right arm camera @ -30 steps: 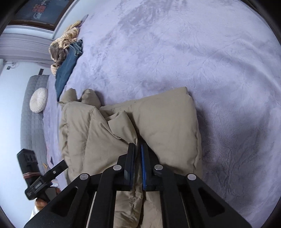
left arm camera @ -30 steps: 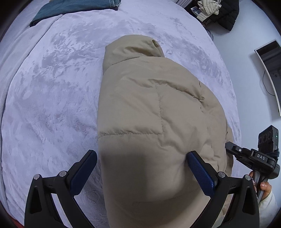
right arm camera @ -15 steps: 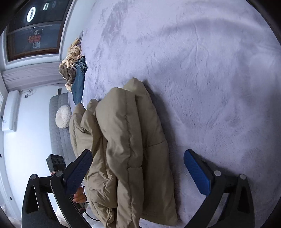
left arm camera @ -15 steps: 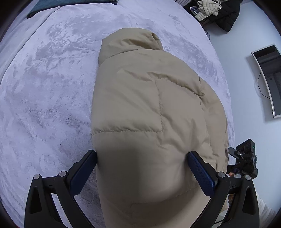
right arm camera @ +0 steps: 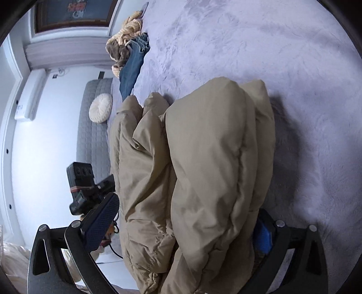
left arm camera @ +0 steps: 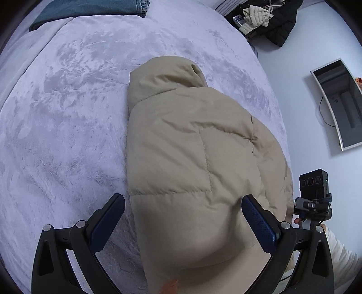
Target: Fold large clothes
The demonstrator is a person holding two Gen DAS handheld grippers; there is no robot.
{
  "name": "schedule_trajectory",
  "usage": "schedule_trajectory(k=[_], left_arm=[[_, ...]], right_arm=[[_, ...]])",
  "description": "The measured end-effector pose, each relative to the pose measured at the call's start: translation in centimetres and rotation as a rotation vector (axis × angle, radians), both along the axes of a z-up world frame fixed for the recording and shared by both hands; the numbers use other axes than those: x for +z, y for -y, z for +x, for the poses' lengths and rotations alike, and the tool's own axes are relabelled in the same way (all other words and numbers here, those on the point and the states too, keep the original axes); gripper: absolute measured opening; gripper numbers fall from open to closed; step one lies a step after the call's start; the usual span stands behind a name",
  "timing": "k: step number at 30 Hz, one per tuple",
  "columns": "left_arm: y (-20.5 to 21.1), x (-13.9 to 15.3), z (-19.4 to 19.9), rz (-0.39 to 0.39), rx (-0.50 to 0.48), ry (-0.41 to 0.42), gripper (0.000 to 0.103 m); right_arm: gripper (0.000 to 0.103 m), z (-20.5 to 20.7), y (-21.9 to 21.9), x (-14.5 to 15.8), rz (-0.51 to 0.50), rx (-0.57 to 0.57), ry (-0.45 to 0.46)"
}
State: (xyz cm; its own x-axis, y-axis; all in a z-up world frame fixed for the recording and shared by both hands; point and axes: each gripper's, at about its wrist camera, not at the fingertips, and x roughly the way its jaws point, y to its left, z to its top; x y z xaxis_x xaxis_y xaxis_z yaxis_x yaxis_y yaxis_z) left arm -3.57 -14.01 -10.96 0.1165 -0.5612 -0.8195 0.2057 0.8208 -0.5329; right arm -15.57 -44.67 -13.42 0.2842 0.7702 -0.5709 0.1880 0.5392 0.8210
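Note:
A beige puffer jacket (left arm camera: 192,158) lies folded into a thick bundle on the lilac plush bed cover (left arm camera: 67,113), hood end away from me. My left gripper (left arm camera: 183,224) is open, its fingers spread wide over the near end of the bundle. In the right wrist view the jacket (right arm camera: 203,169) shows as stacked folds. My right gripper (right arm camera: 183,226) is open with its fingers on either side of the bundle's near end; the right finger is partly hidden under the fabric.
Folded blue jeans (left arm camera: 90,9) lie at the bed's far edge, also in the right wrist view (right arm camera: 133,65) beside a knitted item (right arm camera: 126,34). Dark clothes (left arm camera: 267,18) sit off the far corner. A monitor (left arm camera: 339,104) lies on the floor.
My right gripper was shut on a jacket fold a second ago; it has opened wide and now straddles the bundle. The left gripper stayed open over the jacket.

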Motion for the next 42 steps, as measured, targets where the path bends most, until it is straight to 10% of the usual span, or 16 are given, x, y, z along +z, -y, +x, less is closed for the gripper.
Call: schedule_trajectory(k=[15,32,42], left_arm=[[0.0,-7.6,1.5,-0.287,-0.105,-0.207,0.103],[6.1,-5.4,-0.6,-0.02,-0.109,-0.077,0.103],[6.7,-5.7,-0.6,-0.029,-0.073,-0.108,0.103]], right_arm=[[0.103,4.3,-4.8,-2.6,-0.102,0.152,-0.052],[0.103,2.6,-4.6,-2.0,-0.248,0.135,-0.148],[0.103,5.7,-5.9,-5.5,-0.027,0.05,-0.199]])
